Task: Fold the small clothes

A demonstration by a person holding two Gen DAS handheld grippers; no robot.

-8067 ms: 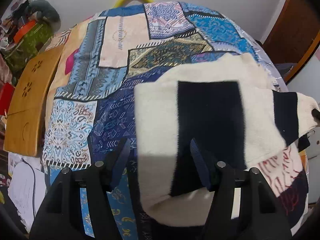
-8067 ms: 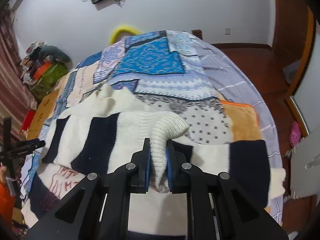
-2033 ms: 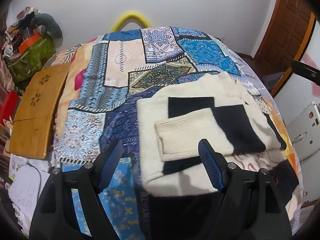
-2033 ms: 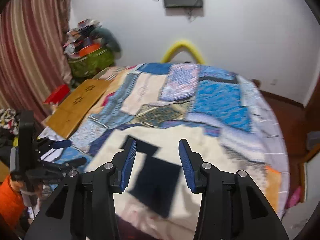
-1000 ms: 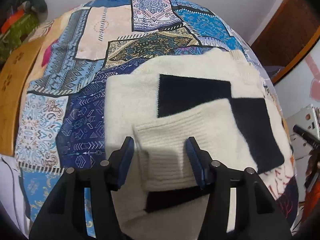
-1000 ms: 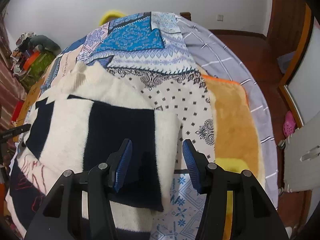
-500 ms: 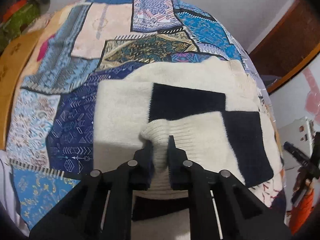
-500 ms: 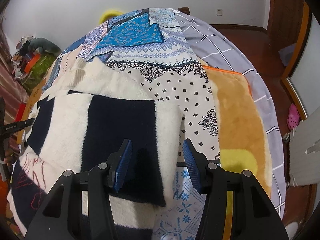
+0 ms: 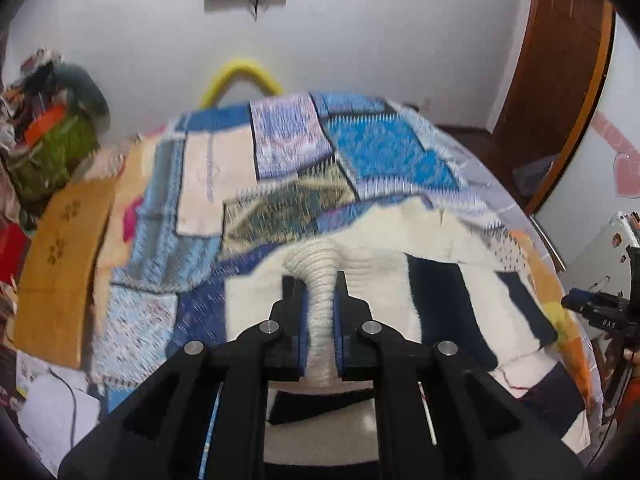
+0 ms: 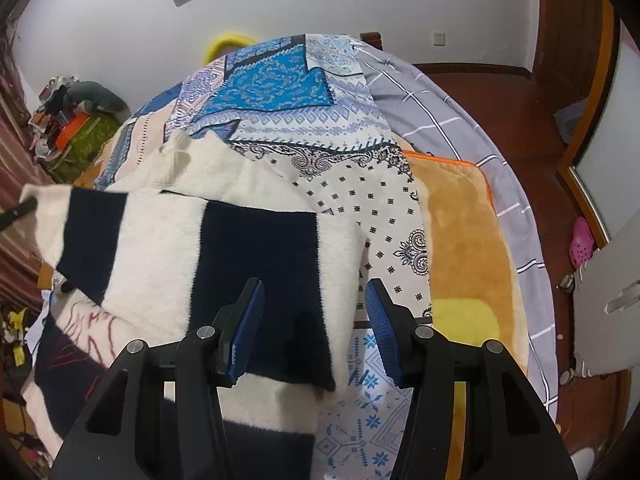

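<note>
A cream and navy block-patterned sweater [image 10: 168, 248] lies on the patchwork bedspread [image 10: 280, 80]. In the left wrist view my left gripper [image 9: 320, 284] is shut on the ribbed cream sleeve cuff [image 9: 316, 264] and lifts it off the sweater body [image 9: 440, 292]. In the right wrist view my right gripper [image 10: 314, 292] is open and empty, hovering over the sweater's navy panel [image 10: 264, 264] near its right edge. The lifted sleeve [image 10: 60, 216] shows at the far left there, with the left gripper's tip beside it.
A wooden lap table [image 9: 60, 264] lies at the bed's left. A pile of clutter [image 9: 44, 120] fills the far left corner. An orange-yellow blanket [image 10: 464, 248] and grey checked sheet [image 10: 440, 112] lie on the right of the bed. A wooden door [image 9: 552, 80] stands at right.
My left gripper closed on the sleeve cuff and has lifted and pulled it up and back. The right gripper stays open, almost still over the sweater's right edge.
</note>
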